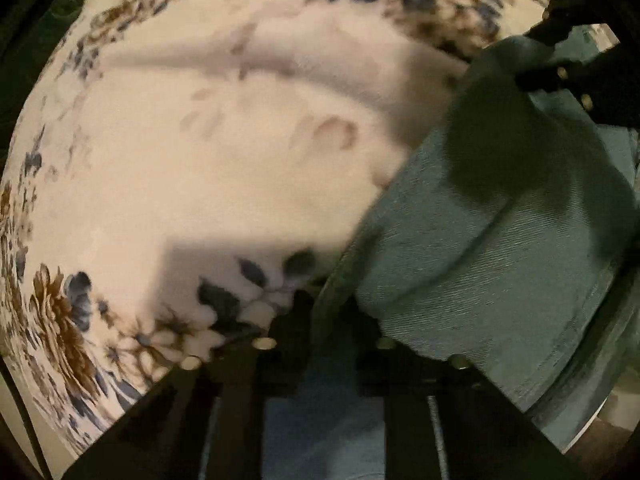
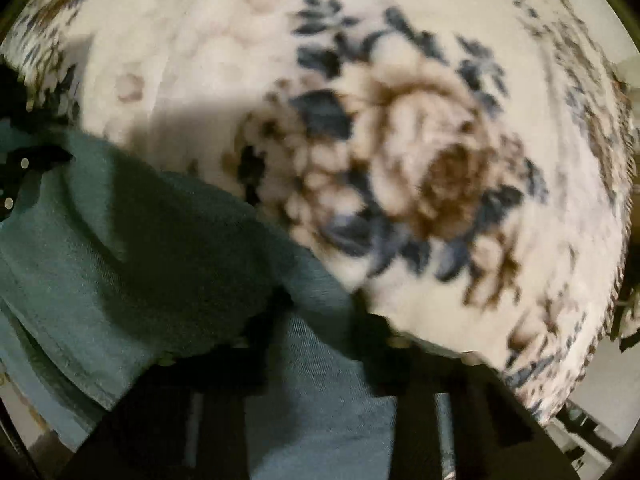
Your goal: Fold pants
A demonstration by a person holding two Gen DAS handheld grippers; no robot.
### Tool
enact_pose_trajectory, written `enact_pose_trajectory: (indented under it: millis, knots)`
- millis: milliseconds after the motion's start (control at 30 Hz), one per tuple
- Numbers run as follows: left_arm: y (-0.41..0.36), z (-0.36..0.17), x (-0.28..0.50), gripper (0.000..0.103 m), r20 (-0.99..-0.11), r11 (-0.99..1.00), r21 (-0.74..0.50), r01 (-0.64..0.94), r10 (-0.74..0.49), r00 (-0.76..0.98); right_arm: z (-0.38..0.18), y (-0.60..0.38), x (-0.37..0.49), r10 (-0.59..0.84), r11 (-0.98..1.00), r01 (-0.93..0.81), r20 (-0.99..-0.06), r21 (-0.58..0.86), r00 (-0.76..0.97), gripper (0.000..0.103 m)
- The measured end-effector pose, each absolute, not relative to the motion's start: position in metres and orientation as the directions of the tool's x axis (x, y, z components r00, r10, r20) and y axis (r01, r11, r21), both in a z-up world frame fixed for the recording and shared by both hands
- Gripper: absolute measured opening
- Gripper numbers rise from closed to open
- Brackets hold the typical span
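Both grippers, left (image 1: 324, 320) and right (image 2: 320, 312), are pinching the pants (image 1: 500, 260) with nearly closed jaws over the blanket (image 1: 200, 160), so they should be lifting evenly, keeping the edge taut.

Both fisheye views are dim, warm-toned and motion-blurred, bowing into black corners. Hard shadows fall across the floral blanket (image 1: 208, 168) and darken the teal pants (image 1: 500, 240). Blur is heaviest in the right wrist view.

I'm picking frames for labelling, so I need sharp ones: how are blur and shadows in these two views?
Left wrist view: the floral blanket is smeared, the teal pants sharper, with a dark shadow across them. Right wrist view: blurrier overall, the big flower soft, the pants shadowed.
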State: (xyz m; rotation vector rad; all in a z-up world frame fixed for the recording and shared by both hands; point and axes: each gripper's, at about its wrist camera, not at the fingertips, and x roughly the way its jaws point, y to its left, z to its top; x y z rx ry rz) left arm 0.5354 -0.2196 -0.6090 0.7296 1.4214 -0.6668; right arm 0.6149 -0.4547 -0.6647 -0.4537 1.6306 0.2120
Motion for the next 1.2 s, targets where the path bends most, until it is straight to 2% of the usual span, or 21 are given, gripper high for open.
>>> enact_pose_trajectory:
  millis: [67, 233, 367, 567, 700, 767, 867, 1000, 1033, 1100, 1133, 1167, 1200]
  knots:
    - [-0.211, -0.599, 0.533, 0.009, -0.996, 0.658, 0.047, 0.752, -0.026, 0.085, -0.652, -0.466, 0.606, -0.139, 0.918, -0.378, -0.990, -0.118, -0.029, 0.016]
    - [-0.183, -0.551, 0.518, 0.007, -0.979, 0.759, 0.003, 0.651, -0.131, 0.157, -0.611, -0.484, 0.574, -0.105, 0.943, -0.313, -0.993, -0.114, 0.046, 0.013]
    - [-0.168, -0.503, 0.469, 0.007, -0.960, 0.809, -0.016, 0.588, -0.177, 0.217, -0.565, -0.481, 0.534, -0.119, 0.945, -0.287, -0.981, -0.158, 0.150, 0.011]
    - [-0.143, -0.463, 0.353, 0.007, -0.945, 0.898, -0.201, 0.392, -0.284, 0.165, -0.507, -0.430, 0.415, -0.181, 0.930, -0.275, -0.954, -0.246, 0.241, 0.011]
    - [-0.136, -0.489, 0.277, 0.007, -0.958, 0.929, -0.214, 0.302, -0.260, 0.122, -0.529, -0.414, 0.320, -0.208, 0.923, -0.281, -0.956, -0.261, 0.206, 0.011]
    - [-0.130, -0.528, 0.250, 0.007, -0.971, 0.946, -0.221, 0.239, -0.237, 0.038, -0.553, -0.414, 0.285, -0.196, 0.941, -0.254, -0.972, -0.224, 0.132, 0.011]
    - [-0.128, -0.576, 0.231, 0.007, -0.981, 0.959, -0.196, 0.204, -0.194, -0.029, -0.593, -0.416, 0.250, -0.165, 0.964, -0.205, -0.985, -0.170, 0.042, 0.012]
    - [-0.132, -0.597, 0.224, 0.011, -0.986, 0.963, -0.165, 0.215, -0.161, -0.033, -0.623, -0.415, 0.234, -0.152, 0.976, -0.162, -0.988, -0.145, -0.032, 0.016]
    - [-0.134, -0.595, 0.227, 0.011, -0.987, 0.961, -0.162, 0.223, -0.159, -0.032, -0.625, -0.415, 0.232, -0.151, 0.978, -0.155, -0.987, -0.142, -0.046, 0.021]
    - [-0.133, -0.582, 0.228, 0.012, -0.987, 0.963, -0.160, 0.218, -0.162, -0.009, -0.616, -0.412, 0.226, -0.115, 0.982, -0.155, -0.992, -0.105, -0.059, 0.047]
    - [-0.131, -0.572, 0.226, 0.014, -0.985, 0.963, -0.167, 0.213, -0.173, 0.008, -0.609, -0.411, 0.221, -0.089, 0.986, -0.147, -0.994, -0.080, -0.059, 0.075]
    - [-0.129, -0.561, 0.224, 0.014, -0.983, 0.963, -0.172, 0.206, -0.180, 0.023, -0.599, -0.411, 0.215, -0.054, 0.991, -0.128, -0.997, -0.046, -0.059, 0.092]
    - [-0.126, -0.554, 0.222, 0.016, -0.982, 0.964, -0.176, 0.199, -0.186, 0.032, -0.592, -0.411, 0.211, -0.033, 0.993, -0.118, -0.998, -0.026, -0.056, 0.092]
